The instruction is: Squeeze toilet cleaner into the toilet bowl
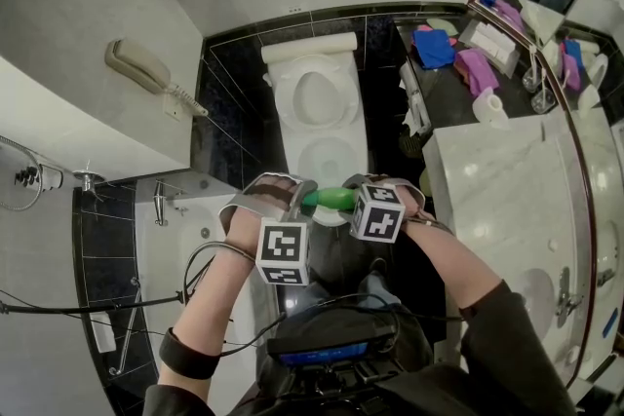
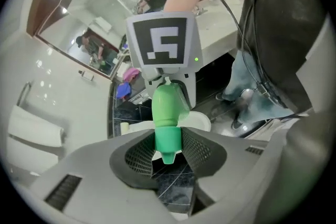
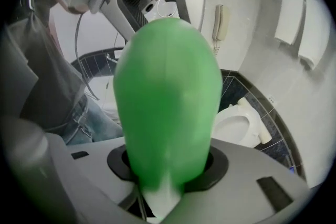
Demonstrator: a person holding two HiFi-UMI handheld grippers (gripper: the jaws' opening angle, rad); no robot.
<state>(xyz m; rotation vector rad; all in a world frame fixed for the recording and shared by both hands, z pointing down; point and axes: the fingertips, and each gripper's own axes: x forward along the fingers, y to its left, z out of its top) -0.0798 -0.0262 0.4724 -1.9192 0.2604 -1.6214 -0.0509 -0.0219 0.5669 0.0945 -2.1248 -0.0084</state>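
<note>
Head view, where is the cleaner bottle (image 1: 331,199)?
It lies level between both grippers, above the toilet (image 1: 283,112) at its near edge. The left gripper (image 2: 168,148) fingers clamp its green cap (image 2: 168,138); the right gripper (image 3: 169,173) fingers hold its body.

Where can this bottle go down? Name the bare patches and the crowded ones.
Bare: the marble counter between the paper roll and the basin, and the dark tiles left of the toilet. Crowded: the dark surface right of the toilet, strewn with cloths.
</note>
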